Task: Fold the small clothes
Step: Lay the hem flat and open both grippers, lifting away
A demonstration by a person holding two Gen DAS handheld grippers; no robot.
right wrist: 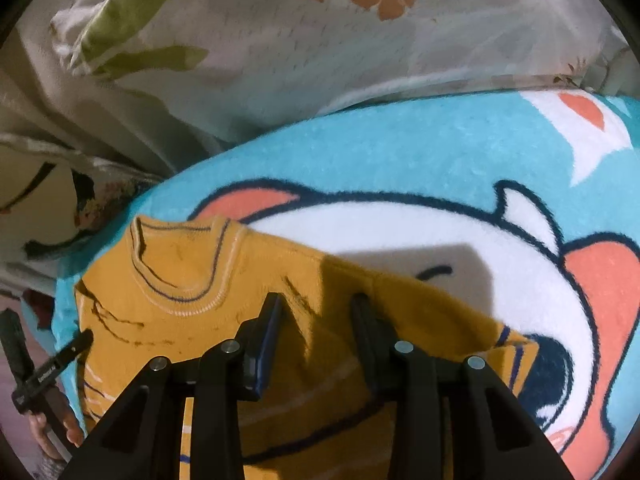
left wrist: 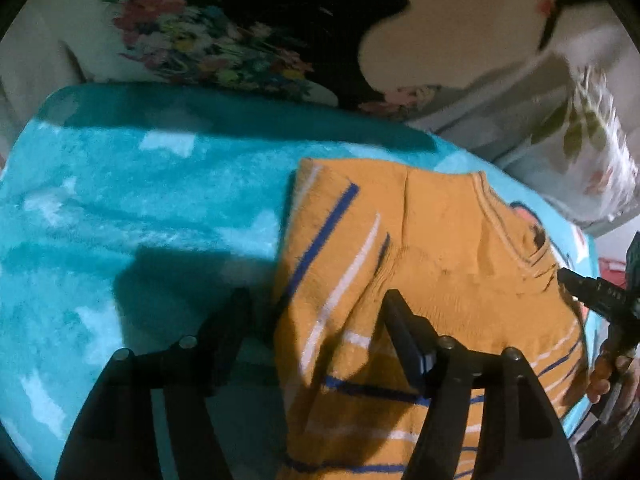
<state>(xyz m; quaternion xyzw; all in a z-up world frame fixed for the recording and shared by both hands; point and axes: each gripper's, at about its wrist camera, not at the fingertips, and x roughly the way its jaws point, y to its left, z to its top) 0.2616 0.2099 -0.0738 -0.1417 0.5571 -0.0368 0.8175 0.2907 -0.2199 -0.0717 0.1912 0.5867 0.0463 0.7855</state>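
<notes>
A small orange sweater [left wrist: 432,264] with blue and white stripes lies on a turquoise cartoon blanket [left wrist: 140,208], one sleeve folded across its body. My left gripper [left wrist: 316,300] is open, its fingers [left wrist: 396,320] straddling the sweater's left edge just above the cloth. In the right wrist view the sweater [right wrist: 180,320] shows its ribbed collar [right wrist: 188,272]. My right gripper [right wrist: 316,304] is open over the shoulder area, holding nothing. The right gripper's tip [left wrist: 576,280] shows at the sweater's right edge in the left wrist view; a gripper's tip [right wrist: 78,344] shows at the sweater's left edge in the right wrist view.
A floral pillow [right wrist: 320,40] lies against the blanket's far edge. A floral bedsheet with a dark pattern [left wrist: 240,40] lies beyond the blanket. The blanket [right wrist: 400,152] carries a large white and pink cartoon figure [right wrist: 480,248] to the sweater's right.
</notes>
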